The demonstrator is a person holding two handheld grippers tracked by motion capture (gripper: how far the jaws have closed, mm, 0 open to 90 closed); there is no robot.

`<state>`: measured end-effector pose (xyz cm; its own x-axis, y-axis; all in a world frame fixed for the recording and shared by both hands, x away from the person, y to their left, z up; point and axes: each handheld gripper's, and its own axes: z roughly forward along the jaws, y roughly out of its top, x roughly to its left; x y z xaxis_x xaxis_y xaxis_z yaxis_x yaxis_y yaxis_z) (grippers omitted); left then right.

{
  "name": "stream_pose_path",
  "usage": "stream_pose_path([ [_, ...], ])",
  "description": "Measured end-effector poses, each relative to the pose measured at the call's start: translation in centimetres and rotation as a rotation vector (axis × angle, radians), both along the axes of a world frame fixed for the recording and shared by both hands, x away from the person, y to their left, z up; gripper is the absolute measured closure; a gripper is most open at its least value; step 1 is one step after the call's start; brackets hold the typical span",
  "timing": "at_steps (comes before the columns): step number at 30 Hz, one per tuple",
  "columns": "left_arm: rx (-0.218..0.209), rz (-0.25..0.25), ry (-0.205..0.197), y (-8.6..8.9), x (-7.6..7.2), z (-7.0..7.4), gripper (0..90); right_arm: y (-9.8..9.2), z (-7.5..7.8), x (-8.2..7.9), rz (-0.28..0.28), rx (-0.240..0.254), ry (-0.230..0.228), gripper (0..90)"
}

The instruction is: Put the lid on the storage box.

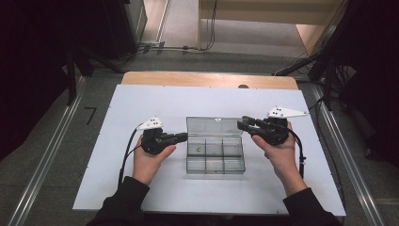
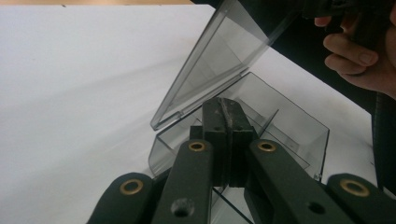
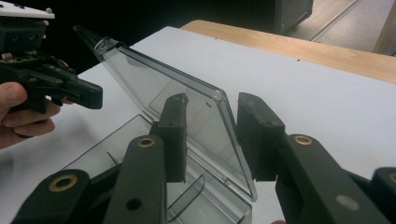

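Box point(image 1: 215, 155) mid-table point(image 1: 141, 101), perhaps something small point(image 1: 198, 149) inside.

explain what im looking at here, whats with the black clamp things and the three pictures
A person sits at a white table holding a hand-operated gripper in each hand. One picture looks down from above; the other two come from cameras riding on each gripper, looking along its black fingers. On the table stands a clear plastic compartment box with its lid raised. The left gripper is shut, its fingers pressed together at the box's left edge. The right gripper has its fingers either side of the lid's edge; whether they pinch it is unclear.
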<state>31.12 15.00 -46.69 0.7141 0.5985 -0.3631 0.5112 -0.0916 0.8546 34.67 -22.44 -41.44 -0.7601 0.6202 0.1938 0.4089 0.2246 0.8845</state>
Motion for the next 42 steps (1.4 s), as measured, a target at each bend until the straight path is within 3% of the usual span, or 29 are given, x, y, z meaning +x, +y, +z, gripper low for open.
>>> stream_pose_path([
  [12, -0.044, -0.034, 0.007, -0.8, 0.4, 0.2, 90.0, -0.3, -0.5, -0.7, 0.000, -0.016, -0.009, 57.7],
  [32, -0.058, -0.024, 0.002, -1.0, 0.6, 0.1, 90.0, -0.8, -0.9, -1.2, 0.022, -0.038, 0.004, 48.8],
  [42, -0.059, -0.024, -0.001, -1.0, 0.6, 0.1, 90.0, -1.5, -1.2, -1.5, 0.005, -0.032, 0.008, 43.1],
])
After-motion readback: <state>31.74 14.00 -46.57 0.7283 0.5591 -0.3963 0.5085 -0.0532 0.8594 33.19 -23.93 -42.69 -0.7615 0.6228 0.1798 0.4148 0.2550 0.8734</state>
